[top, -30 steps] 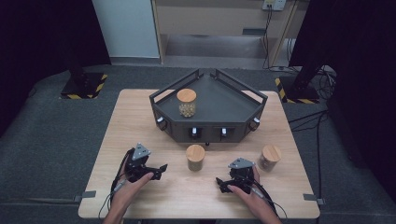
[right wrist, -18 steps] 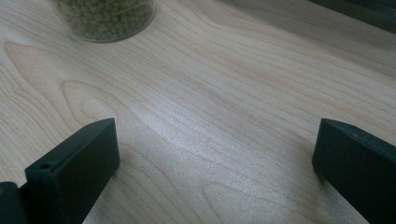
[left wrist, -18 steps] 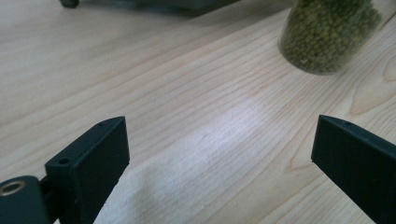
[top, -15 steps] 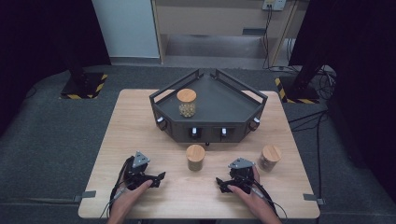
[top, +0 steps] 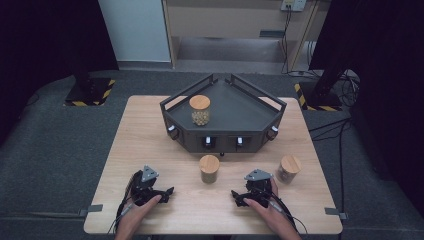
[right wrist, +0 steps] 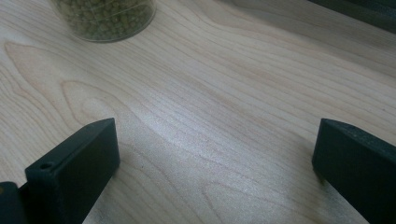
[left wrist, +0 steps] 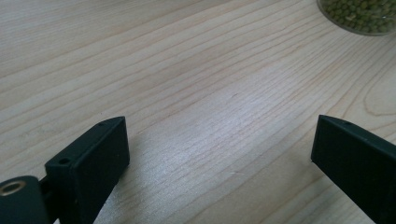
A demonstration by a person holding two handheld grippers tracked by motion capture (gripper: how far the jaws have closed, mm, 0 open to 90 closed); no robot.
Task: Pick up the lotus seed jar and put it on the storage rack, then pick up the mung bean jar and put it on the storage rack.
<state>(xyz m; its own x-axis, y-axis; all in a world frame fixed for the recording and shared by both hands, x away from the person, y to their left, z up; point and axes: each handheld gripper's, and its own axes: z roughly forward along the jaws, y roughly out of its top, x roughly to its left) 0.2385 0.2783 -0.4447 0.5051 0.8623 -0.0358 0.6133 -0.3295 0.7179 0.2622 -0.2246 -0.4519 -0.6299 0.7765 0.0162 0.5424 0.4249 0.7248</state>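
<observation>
A pale wooden table (top: pixel 150 135) carries everything. On its far half, well beyond both pairs of jaws, stands a dark angular tray (top: pixel 250 112) with raised rails and small knobs along its front wall; inside its left part a jar with a wooden lid (top: pixel 200 110) stands upright, holding yellowish contents.

Nearer the person, two more lidded jars stand on the bare wood. The middle jar (top: pixel 209 168) sits just in front of the tray wall, ahead of both grippers and roughly between them; its contents are small green beads (clear in both gripper views, where its glass base shows at the top edge: (left wrist: pixel 362 16) up and to the right of the left jaws, (right wrist: pixel 105 18) up and to the left of the right jaws). It is apart from either pair of jaws. The right-hand jar (top: pixel 289 168) stands just beyond the right gripper and to its outer side, near it but not touching as far as can be told.

The left gripper (top: pixel 167 192) lies low over the table's near edge, held in a hand, its jaws spread wide with bare wood between them. The right gripper (top: pixel 235 196) mirrors it, jaws likewise wide apart over bare wood, holding nothing.
</observation>
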